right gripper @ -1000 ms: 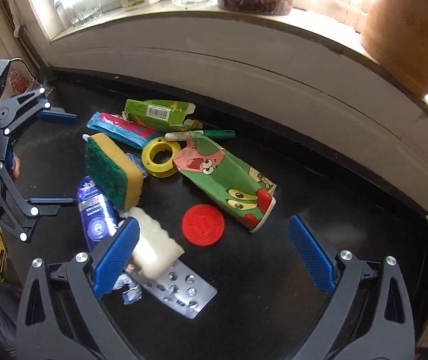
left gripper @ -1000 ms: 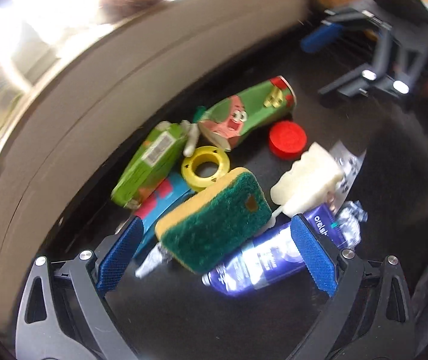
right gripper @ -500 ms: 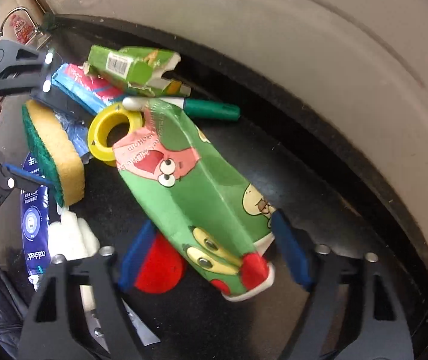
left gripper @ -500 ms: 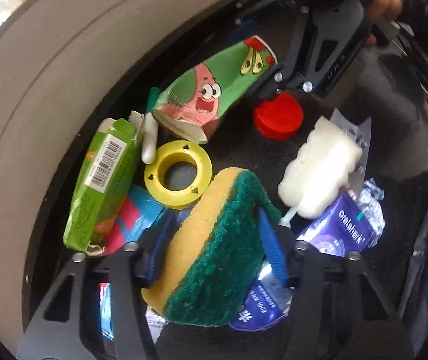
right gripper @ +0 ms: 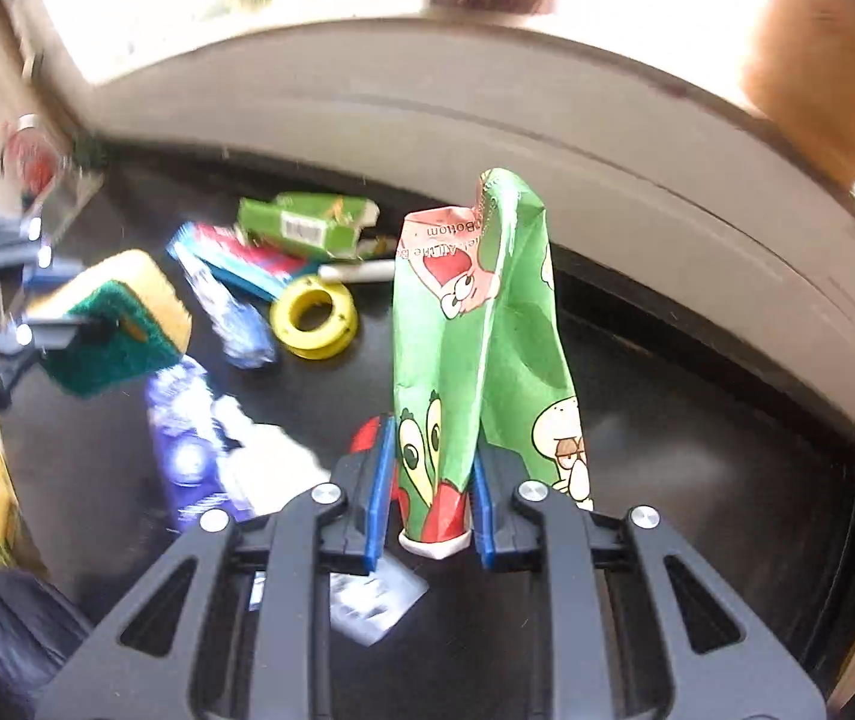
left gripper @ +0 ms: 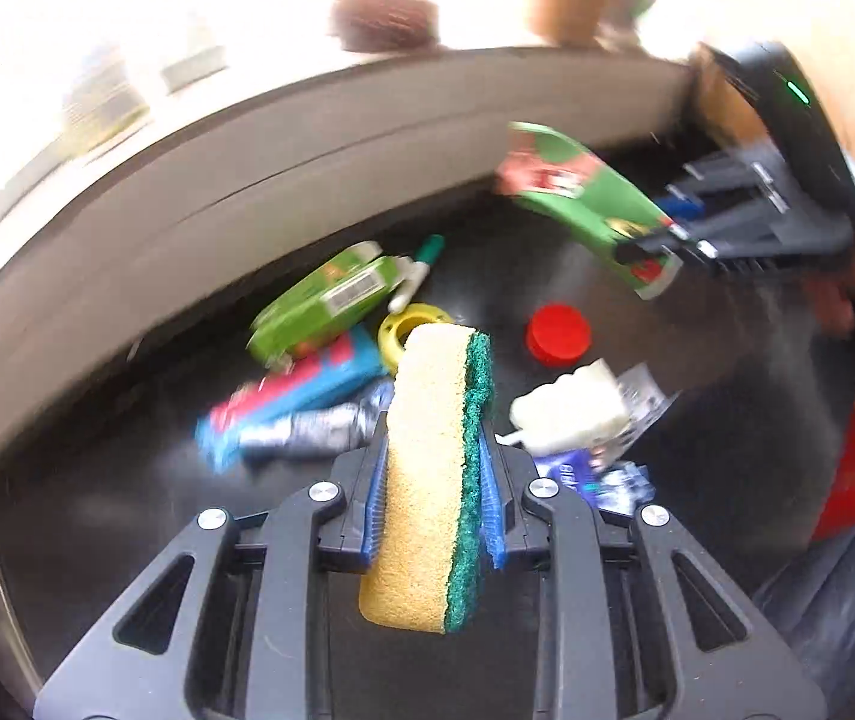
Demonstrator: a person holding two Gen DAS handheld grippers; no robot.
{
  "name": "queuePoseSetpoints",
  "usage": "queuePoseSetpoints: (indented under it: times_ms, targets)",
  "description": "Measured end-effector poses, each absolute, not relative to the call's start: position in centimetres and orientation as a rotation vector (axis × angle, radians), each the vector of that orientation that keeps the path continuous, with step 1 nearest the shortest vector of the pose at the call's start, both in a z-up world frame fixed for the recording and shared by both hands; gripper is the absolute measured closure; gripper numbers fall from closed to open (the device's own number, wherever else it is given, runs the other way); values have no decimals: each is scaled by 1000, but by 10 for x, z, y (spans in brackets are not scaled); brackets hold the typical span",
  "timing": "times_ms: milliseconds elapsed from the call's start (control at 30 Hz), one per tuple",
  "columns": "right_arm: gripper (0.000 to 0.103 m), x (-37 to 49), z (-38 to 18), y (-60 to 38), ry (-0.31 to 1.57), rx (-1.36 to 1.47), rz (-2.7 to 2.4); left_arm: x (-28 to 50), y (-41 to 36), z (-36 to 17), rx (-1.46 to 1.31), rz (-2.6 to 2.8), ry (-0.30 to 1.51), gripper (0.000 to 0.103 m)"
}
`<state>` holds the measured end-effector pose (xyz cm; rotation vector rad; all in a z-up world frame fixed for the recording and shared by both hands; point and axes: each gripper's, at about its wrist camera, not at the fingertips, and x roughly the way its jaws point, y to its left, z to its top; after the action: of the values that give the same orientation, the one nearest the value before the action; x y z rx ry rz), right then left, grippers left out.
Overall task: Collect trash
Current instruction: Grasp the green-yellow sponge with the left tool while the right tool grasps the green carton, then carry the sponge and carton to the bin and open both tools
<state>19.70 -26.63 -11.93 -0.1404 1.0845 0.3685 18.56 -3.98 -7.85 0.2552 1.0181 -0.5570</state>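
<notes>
Left gripper closing on sponge, right gripper closing on green carton; bare black counter right, far windowsill blurred.

The sponge is yellow with a dark green scouring side; the carton is green, printed with pink and white cartoon faces, red at its lower end with a white rim; the box is light green with a white barcode label; the ring is yellow; the cap is red; the counter is glossy black; the jaws' pads are blue on black frames.
</notes>
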Motion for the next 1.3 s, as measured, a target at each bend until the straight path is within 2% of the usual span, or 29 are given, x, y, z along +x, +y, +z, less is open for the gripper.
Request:
queuePoseSetpoints:
  times_ms: [300,567,1033,1300]
  targets:
    - [80,111,-82,-242,1046,-60,302,119,-16,-63,60,-322,1048,78]
    - [80,63,-72,-221,1037,-62,316,82,-10,-51,66,-281,1024,78]
    - [80,52,-55,-195,993,-109,352,55,13,-38,50,-181,978,78]
    - [80,54,-51,-95,957,-213,581,9,89,-22,-47,48,920,78]
